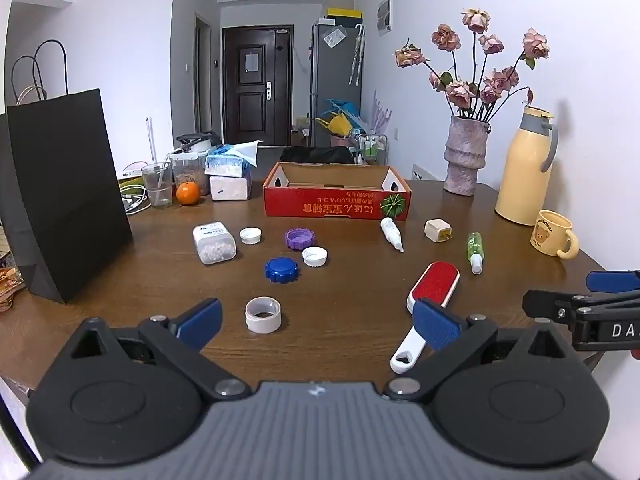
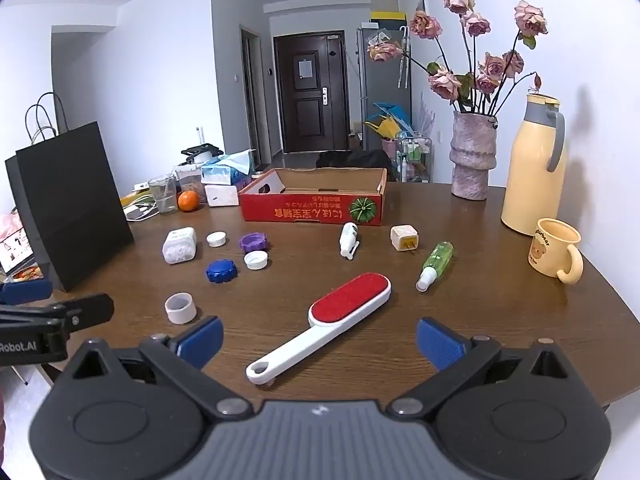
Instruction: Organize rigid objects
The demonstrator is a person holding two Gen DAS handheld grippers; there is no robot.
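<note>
An open red cardboard box [image 1: 336, 202] [image 2: 312, 208] stands at the back middle of the brown table. Loose things lie in front of it: a white pill bottle [image 1: 214, 242], white caps [image 1: 251, 235] [image 1: 315, 256], a purple cap [image 1: 299, 238], a blue cap [image 1: 281, 269], a white ring [image 1: 263, 314], a white dropper bottle [image 1: 391, 233], a charger cube [image 1: 437, 230], a green spray bottle [image 1: 475, 251] and a red-and-white lint brush [image 2: 324, 322]. My left gripper [image 1: 318, 326] is open and empty above the near edge. My right gripper [image 2: 320, 342] is open and empty, the brush handle between its fingers.
A black paper bag [image 1: 60, 196] stands at the left. A glass [image 1: 157, 184], an orange [image 1: 187, 193] and tissue boxes [image 1: 229, 168] sit at the back left. A vase of roses [image 1: 466, 154], a yellow thermos [image 1: 524, 168] and a yellow mug [image 1: 554, 233] stand at the right.
</note>
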